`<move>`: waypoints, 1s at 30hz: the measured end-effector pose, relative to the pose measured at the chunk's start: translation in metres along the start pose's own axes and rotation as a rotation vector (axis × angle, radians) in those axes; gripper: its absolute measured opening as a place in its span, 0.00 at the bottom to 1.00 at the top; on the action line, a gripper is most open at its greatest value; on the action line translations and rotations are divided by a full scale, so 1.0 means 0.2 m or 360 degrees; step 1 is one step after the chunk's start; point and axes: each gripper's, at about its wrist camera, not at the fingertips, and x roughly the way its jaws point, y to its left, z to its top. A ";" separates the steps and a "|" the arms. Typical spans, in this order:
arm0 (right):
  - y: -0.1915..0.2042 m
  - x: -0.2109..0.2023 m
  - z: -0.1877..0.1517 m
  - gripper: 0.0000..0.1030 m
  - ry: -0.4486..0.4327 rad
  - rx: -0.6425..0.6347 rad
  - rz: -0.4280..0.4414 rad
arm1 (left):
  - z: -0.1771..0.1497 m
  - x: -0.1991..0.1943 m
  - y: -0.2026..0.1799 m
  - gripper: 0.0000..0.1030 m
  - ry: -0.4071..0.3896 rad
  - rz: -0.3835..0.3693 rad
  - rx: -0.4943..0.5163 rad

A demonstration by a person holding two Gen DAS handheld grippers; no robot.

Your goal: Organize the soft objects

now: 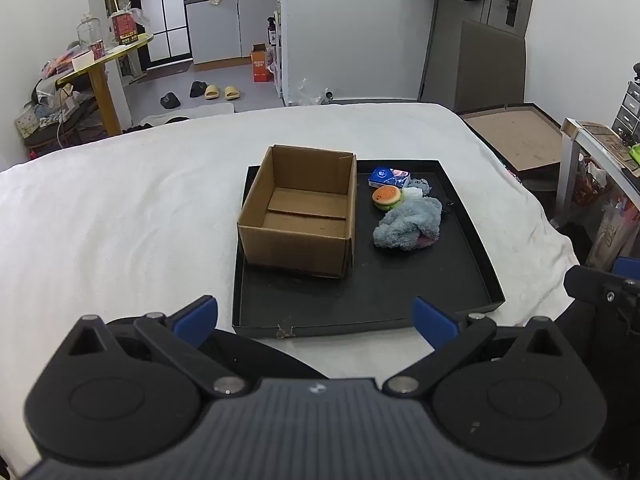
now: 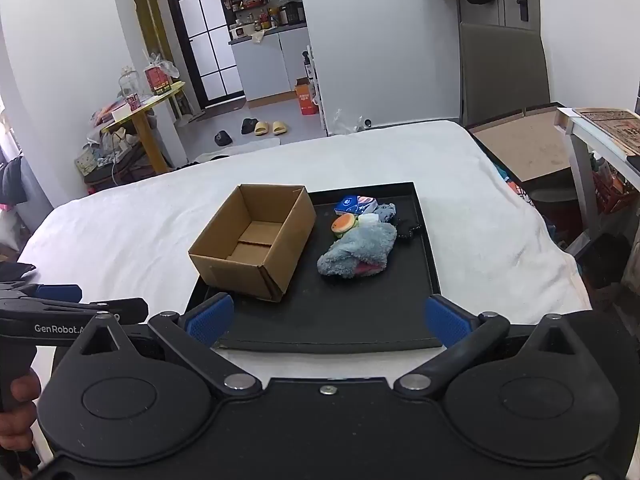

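A white bed (image 1: pixel 120 208) carries a black tray (image 1: pixel 360 300) near its front edge. The open cardboard box (image 1: pixel 298 216) fills the tray's left half; right of the box cluster a fluffy blue cloth (image 1: pixel 408 224), burger toy (image 1: pixel 386 197) and blue packet (image 1: pixel 382 176), with bare tray floor in front. Left gripper (image 1: pixel 316 320) and right gripper (image 2: pixel 326 318) hover before the tray, both spread wide, empty.

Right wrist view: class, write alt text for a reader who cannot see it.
An empty brown cardboard box sits on a shallow black tray on a white bed, beside a fluffy grey-blue cloth, a small burger-shaped toy and a blue packet. The right gripper hangs open before the tray.
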 end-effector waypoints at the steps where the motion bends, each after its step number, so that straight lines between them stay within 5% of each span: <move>1: 0.00 0.00 0.00 1.00 -0.0002 -0.0003 -0.0001 | 0.00 0.00 0.00 1.00 -0.0008 0.0000 -0.0003; 30: 0.01 0.00 0.00 1.00 0.0006 -0.0016 0.0004 | 0.00 -0.02 -0.02 1.00 -0.0015 -0.0010 -0.0001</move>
